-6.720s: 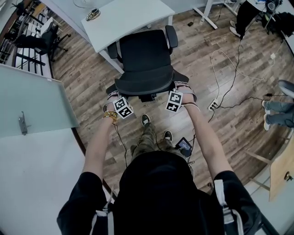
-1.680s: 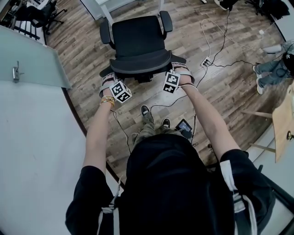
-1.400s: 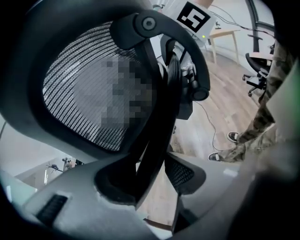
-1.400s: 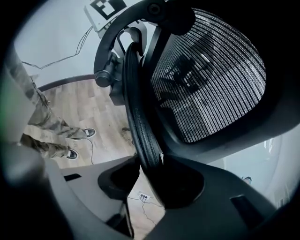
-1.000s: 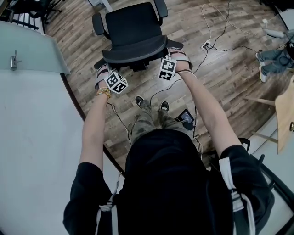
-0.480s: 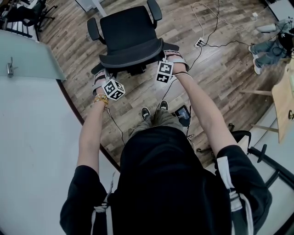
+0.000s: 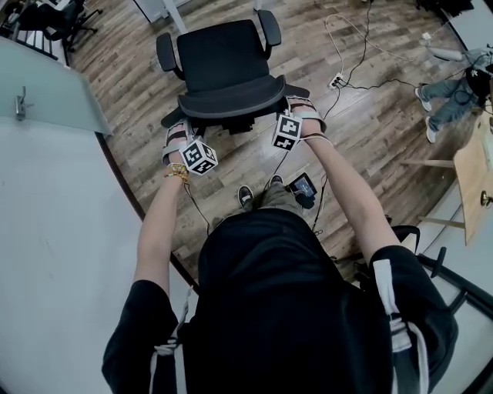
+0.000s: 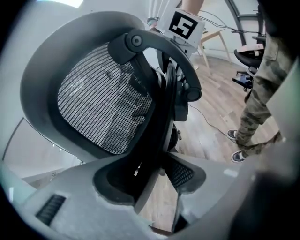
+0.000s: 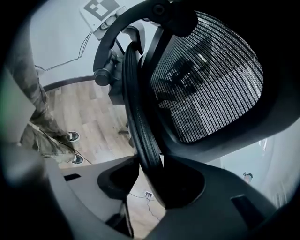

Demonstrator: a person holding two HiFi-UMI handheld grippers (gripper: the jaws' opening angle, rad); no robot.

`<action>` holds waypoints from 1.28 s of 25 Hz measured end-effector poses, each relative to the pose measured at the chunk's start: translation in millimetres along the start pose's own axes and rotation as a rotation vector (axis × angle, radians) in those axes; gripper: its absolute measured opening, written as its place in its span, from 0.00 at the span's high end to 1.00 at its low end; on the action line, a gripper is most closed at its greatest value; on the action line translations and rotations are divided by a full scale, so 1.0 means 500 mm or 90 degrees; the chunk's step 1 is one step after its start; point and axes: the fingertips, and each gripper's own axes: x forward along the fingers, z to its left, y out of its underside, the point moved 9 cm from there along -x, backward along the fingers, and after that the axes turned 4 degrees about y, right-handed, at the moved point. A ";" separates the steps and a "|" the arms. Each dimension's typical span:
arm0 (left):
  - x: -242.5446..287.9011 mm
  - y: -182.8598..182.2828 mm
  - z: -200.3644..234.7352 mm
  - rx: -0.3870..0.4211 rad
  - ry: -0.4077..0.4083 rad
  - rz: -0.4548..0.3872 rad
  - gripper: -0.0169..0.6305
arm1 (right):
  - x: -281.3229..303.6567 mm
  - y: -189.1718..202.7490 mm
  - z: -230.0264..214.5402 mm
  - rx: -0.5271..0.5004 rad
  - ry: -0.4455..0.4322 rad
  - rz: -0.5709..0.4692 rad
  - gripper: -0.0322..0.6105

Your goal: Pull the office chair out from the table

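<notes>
The black office chair (image 7: 226,65) stands on the wood floor, its seat facing away from me. Both grippers hold the top rim of its mesh backrest (image 7: 233,98). My left gripper (image 7: 182,132) is shut on the rim's left end, my right gripper (image 7: 299,110) on the right end. In the left gripper view the backrest's edge (image 8: 154,140) runs down between the grey jaws of the left gripper (image 8: 161,176). The right gripper view shows the mesh backrest (image 9: 206,79) with its rim clamped in the right gripper (image 9: 159,176). Only a white table leg (image 7: 164,11) shows at the top.
A glass partition (image 7: 46,85) stands at the left. Cables and a power strip (image 7: 337,79) lie on the floor to the right of the chair, a small screen device (image 7: 302,188) near my feet. A seated person's legs (image 7: 447,91) are far right; a second chair's base (image 7: 431,262) is beside me.
The chair has rolled back from the white table with both grippers still on its backrest; the tabletop seen earlier has left the view. I have stepped backwards.
</notes>
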 end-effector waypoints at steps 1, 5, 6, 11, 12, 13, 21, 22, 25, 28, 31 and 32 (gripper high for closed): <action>-0.004 0.004 -0.002 0.000 0.000 -0.002 0.65 | -0.003 -0.003 0.005 0.002 0.002 -0.001 0.72; -0.019 0.016 -0.011 0.005 0.000 -0.008 0.65 | -0.021 -0.012 0.025 0.009 0.011 -0.002 0.72; -0.023 0.020 -0.013 0.007 0.002 -0.009 0.65 | -0.024 -0.015 0.030 0.011 0.012 -0.001 0.72; -0.035 0.022 -0.003 0.010 0.032 -0.001 0.65 | -0.032 -0.020 0.035 0.006 0.015 -0.003 0.71; -0.035 0.021 0.001 0.008 0.048 0.002 0.66 | -0.032 -0.017 0.034 0.003 0.013 -0.003 0.71; -0.036 0.019 0.005 0.006 0.065 0.004 0.67 | -0.032 -0.016 0.032 0.001 0.008 -0.003 0.71; -0.056 0.015 0.019 -0.104 0.143 -0.021 0.67 | -0.052 -0.015 0.029 0.083 0.001 -0.043 0.67; -0.067 0.015 0.017 -0.119 0.131 -0.033 0.67 | -0.063 -0.017 0.027 0.115 -0.004 -0.057 0.67; -0.116 0.010 0.012 -0.179 0.096 -0.080 0.67 | -0.119 -0.030 0.027 0.194 -0.008 -0.118 0.67; -0.167 -0.004 0.002 -0.254 0.099 -0.146 0.69 | -0.181 -0.050 0.052 0.234 -0.050 -0.183 0.74; -0.218 -0.036 -0.009 -0.293 0.111 -0.214 0.71 | -0.237 -0.074 0.087 0.240 -0.113 -0.237 0.75; -0.234 -0.050 -0.012 -0.299 0.122 -0.238 0.72 | -0.256 -0.085 0.093 0.243 -0.135 -0.254 0.76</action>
